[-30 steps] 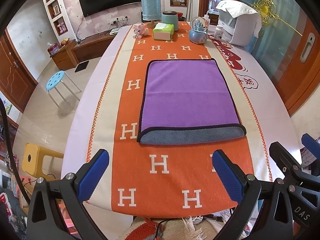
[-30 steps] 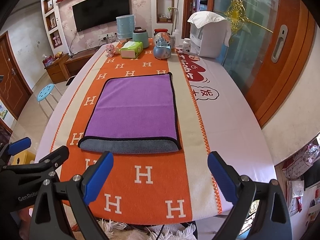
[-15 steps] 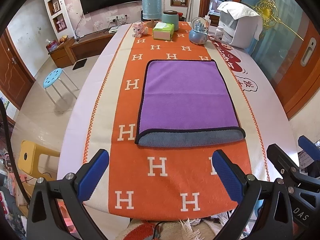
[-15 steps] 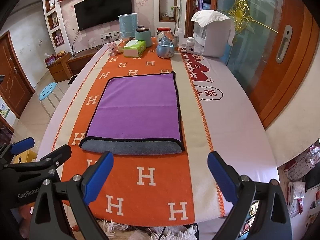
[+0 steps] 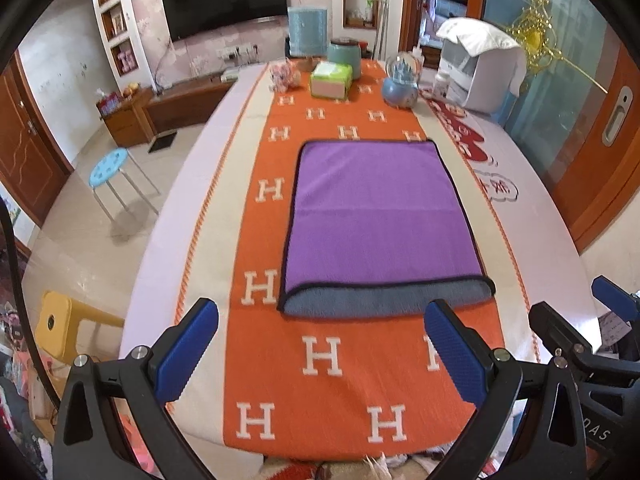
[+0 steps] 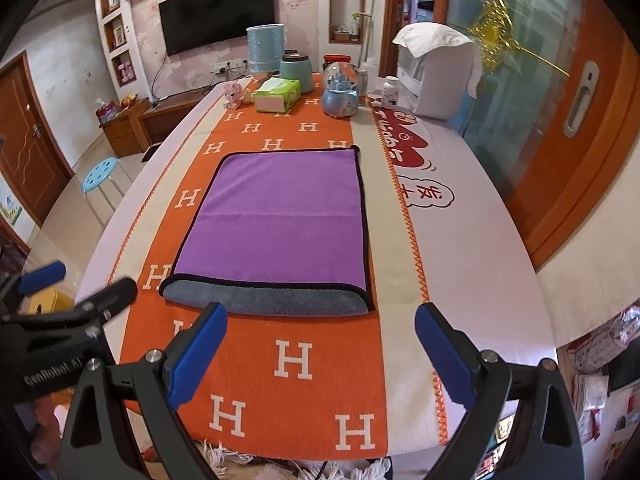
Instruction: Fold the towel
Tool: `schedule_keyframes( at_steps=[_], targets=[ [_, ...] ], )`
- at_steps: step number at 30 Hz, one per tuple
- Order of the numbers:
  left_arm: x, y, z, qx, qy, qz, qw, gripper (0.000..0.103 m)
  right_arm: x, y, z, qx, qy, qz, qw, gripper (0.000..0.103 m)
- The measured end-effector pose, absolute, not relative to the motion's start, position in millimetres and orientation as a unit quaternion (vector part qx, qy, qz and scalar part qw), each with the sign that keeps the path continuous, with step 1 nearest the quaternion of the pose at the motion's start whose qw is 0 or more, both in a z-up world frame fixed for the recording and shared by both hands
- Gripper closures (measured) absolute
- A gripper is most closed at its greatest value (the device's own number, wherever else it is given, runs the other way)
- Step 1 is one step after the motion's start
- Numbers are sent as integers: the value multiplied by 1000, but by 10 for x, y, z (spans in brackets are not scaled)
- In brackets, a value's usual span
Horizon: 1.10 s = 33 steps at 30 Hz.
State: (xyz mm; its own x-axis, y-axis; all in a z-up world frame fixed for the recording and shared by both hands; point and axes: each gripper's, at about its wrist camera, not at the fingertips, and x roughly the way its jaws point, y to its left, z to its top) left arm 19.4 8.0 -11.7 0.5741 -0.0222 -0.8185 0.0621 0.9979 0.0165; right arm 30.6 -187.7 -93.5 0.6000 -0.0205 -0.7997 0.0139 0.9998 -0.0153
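Note:
A purple towel (image 5: pixel 380 216) with a black hem lies flat on the orange H-pattern runner (image 5: pixel 320 360). Its grey underside shows in a rolled fold along the near edge (image 5: pixel 384 300). It also shows in the right wrist view (image 6: pixel 280 220). My left gripper (image 5: pixel 320 344) is open and empty, held above the runner short of the towel's near edge. My right gripper (image 6: pixel 320 348) is open and empty, likewise in front of the near edge. Each gripper shows at the side of the other's view.
At the table's far end stand a tissue box (image 5: pixel 332 79), a teal jar (image 5: pixel 344 54), a snow globe (image 5: pixel 400 84), a pink toy (image 5: pixel 282 76) and a white appliance (image 5: pixel 480 68). A blue stool (image 5: pixel 110 168) and a yellow stool (image 5: pixel 60 324) stand left of the table.
Both grippers have drawn back and risen a little, so the towel looks smaller and farther off. The towel has not moved. Both grippers stay open.

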Motion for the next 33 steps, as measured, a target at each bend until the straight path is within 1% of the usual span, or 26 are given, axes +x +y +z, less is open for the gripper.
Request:
schedule_keyframes(
  at_steps=[2, 6, 9, 13, 16, 18, 19, 21, 25, 29, 33],
  targets=[
    [215, 98, -96, 29, 449, -27, 893, 1, 322, -1860, -934, -13, 443, -8, 896, 12],
    [283, 123, -100, 35, 439, -53, 896, 1, 344, -1888, -934, -15, 431, 5, 902, 12],
    [383, 182, -191, 16, 453, -89, 887, 1, 373, -1950, -962, -9, 429, 17, 903, 13],
    [460, 318, -342, -28, 460, -111, 881, 1, 436, -2009, -1029, -11, 432, 32, 901, 20],
    [538, 454, -479, -62, 463, -124, 875, 1, 486, -2044, -1109, -16, 433, 36, 900, 21],
    [573, 527, -549, -67, 462, -118, 877, 1, 523, -2064, -1169, -19, 436, 39, 899, 22],
    [580, 550, -577, -64, 460, -114, 878, 1, 543, -2074, -1197, -20, 438, 40, 898, 24],
    [598, 583, -634, -43, 452, -110, 884, 5, 584, -2095, -1276, -22, 441, 45, 896, 27],
    [650, 585, -720, -12, 446, -120, 887, 5, 653, -2156, -1423, -24, 448, 54, 892, 32],
    [770, 591, -873, -4, 468, -133, 874, 5, 722, -2228, -1567, -21, 455, 63, 888, 35],
    [885, 516, -1104, 37, 492, -153, 856, 5, 764, -2316, -1709, -25, 453, 77, 888, 35]
  ],
)
